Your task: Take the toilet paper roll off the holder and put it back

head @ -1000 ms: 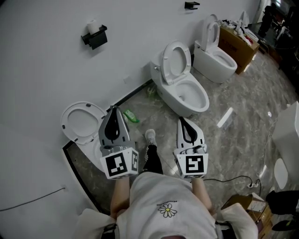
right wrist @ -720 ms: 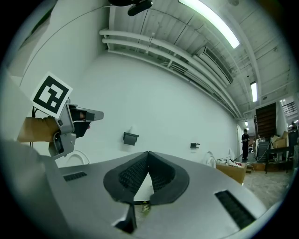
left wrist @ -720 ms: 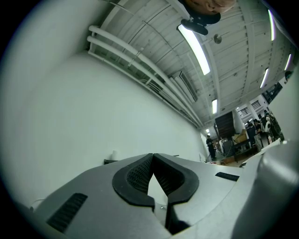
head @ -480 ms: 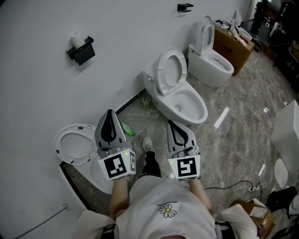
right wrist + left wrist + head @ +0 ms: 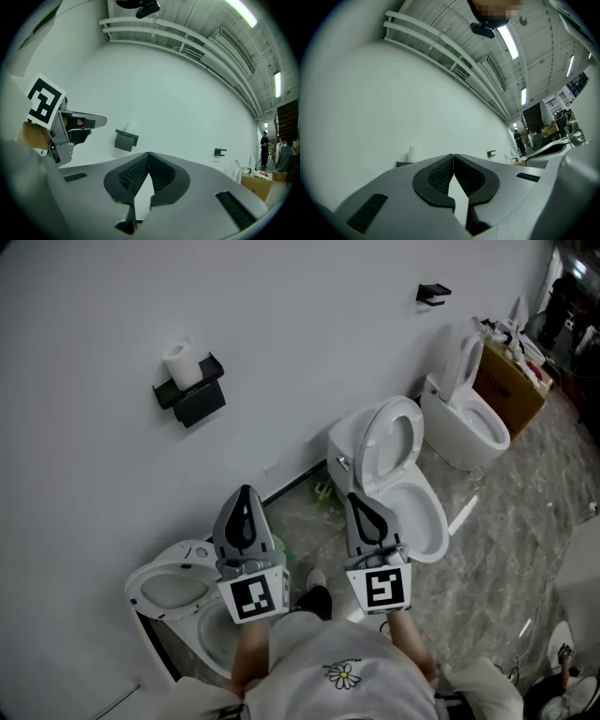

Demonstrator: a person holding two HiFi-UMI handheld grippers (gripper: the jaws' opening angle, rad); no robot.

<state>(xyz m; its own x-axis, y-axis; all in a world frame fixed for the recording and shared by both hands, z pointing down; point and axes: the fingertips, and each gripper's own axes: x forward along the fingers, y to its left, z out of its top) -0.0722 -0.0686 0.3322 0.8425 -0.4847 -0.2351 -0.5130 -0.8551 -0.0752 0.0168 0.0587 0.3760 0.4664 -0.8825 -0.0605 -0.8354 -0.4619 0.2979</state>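
Note:
A white toilet paper roll [image 5: 178, 365] stands upright on a black wall-mounted holder [image 5: 192, 395] high on the white wall. The roll [image 5: 412, 153] shows small and far in the left gripper view, and the holder [image 5: 125, 139] shows beyond the jaws in the right gripper view. My left gripper [image 5: 245, 491] is shut with nothing in it, held low and well short of the holder. My right gripper [image 5: 361, 501] is beside it, also shut and empty. Both point toward the wall.
Three white toilets line the wall: one [image 5: 178, 589] under my left gripper, one [image 5: 403, 484] with its lid up by my right gripper, one [image 5: 469, 418] farther right. A second black holder [image 5: 432, 293] hangs at the upper right. A cardboard box [image 5: 511, 381] stands beyond.
The view has lifted and shifted, so the roll and holder now sit lower and more central. Both grippers have come up and closer to the wall. Their jaws stay shut.

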